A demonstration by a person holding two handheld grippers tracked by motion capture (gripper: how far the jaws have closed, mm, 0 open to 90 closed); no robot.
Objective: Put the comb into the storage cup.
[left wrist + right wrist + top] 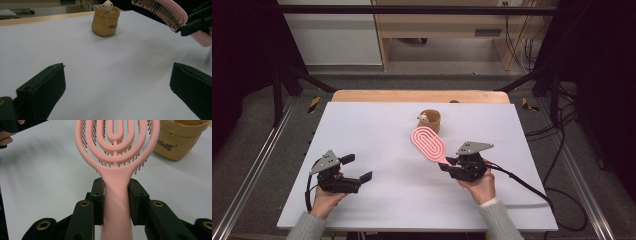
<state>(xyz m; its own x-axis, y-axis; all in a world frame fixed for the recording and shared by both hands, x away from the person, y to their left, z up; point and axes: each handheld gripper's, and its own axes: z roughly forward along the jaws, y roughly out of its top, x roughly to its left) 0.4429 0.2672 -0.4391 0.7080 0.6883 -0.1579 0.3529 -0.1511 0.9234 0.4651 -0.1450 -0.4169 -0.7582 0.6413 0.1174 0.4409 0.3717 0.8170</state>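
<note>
Pale table (377, 195) (wooden far edge), grey floor (257, 145), cables (562, 165)

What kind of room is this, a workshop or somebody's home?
Most likely a lab or recording workspace, not a home: a white table sits inside a black metal frame, cables trail over the grey floor, and a person's hands hold a black gripper each.

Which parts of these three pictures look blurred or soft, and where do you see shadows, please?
High view: evenly lit; a soft shadow lies on the table under the brush. Left gripper view: the near jaws are soft, the right edge is smeared, while the pouch is fairly sharp. Right gripper view: the brush handle is sharp between the jaws, with streaky blur at upper left.
</note>
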